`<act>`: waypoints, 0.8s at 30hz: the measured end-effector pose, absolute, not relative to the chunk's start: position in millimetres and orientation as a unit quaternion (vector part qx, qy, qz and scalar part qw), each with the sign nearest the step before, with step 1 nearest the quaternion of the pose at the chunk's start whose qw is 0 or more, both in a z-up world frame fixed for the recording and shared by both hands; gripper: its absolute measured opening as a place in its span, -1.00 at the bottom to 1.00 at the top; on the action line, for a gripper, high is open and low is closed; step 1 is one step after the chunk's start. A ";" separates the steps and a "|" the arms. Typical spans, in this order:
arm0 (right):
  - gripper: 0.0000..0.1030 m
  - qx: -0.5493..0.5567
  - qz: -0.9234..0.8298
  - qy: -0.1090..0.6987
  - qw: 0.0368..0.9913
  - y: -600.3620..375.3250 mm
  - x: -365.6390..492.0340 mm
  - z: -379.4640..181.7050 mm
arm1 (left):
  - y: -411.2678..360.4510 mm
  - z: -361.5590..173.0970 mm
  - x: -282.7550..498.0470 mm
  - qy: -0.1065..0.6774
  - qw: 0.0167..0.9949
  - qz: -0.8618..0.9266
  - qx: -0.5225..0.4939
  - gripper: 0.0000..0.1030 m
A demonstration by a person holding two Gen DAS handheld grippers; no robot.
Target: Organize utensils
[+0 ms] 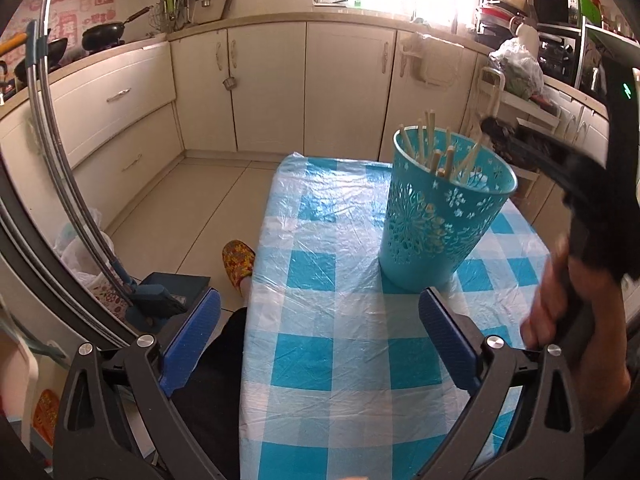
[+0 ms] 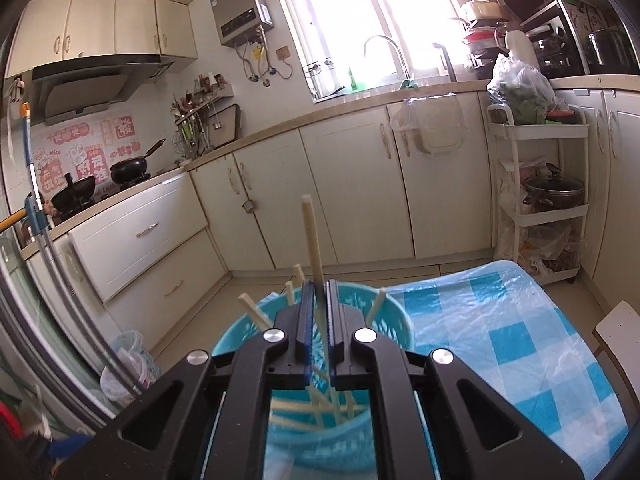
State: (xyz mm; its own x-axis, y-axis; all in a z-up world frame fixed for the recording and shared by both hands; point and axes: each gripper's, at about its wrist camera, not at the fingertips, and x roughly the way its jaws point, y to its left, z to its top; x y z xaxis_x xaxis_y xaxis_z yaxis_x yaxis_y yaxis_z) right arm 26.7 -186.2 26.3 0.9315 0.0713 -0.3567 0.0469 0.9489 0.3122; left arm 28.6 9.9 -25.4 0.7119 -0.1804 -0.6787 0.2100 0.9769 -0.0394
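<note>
From the left wrist view, the left gripper (image 1: 320, 344) stands wide with nothing between its blue pads (image 1: 196, 340), hovering over the checked desk (image 1: 320, 240) just short of the turquoise holder (image 1: 440, 216). The holder stands upright on the desk, and a bundle of chopsticks (image 1: 434, 148) already leans inside it. No loose utensil shows on the desk on this side of the holder. Beyond the holder's right rim the right gripper appears only as a dark blur, with the person's hand (image 1: 560, 308) on its handle.

From the right wrist view, the right gripper (image 2: 319, 292) is nearly closed, pinching a single chopstick (image 2: 310, 236) that stands upright directly above the holder (image 2: 236, 340). Its lower end runs down between the jaws toward the holder's mouth, where other chopsticks (image 2: 252, 312) lean against the rim.

The sorting looks nearly complete: most chopsticks are in, and this one remains to be released into the holder.
</note>
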 end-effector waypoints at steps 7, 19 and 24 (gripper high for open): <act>-0.08 0.161 0.014 0.213 0.964 -184.3 -18.6 41.1 | 12.9 12.1 6.4 0.362 0.926 -0.108 0.012 0.85; 0.86 0.184 0.005 0.193 0.964 -168.4 -126.7 125.2 | 25.6 89.3 -64.2 0.300 0.948 -0.099 0.025 0.85; 0.86 0.178 0.000 0.175 0.968 -153.3 -175.3 150.6 | 34.3 120.1 -104.4 0.267 0.959 -0.095 0.026 0.85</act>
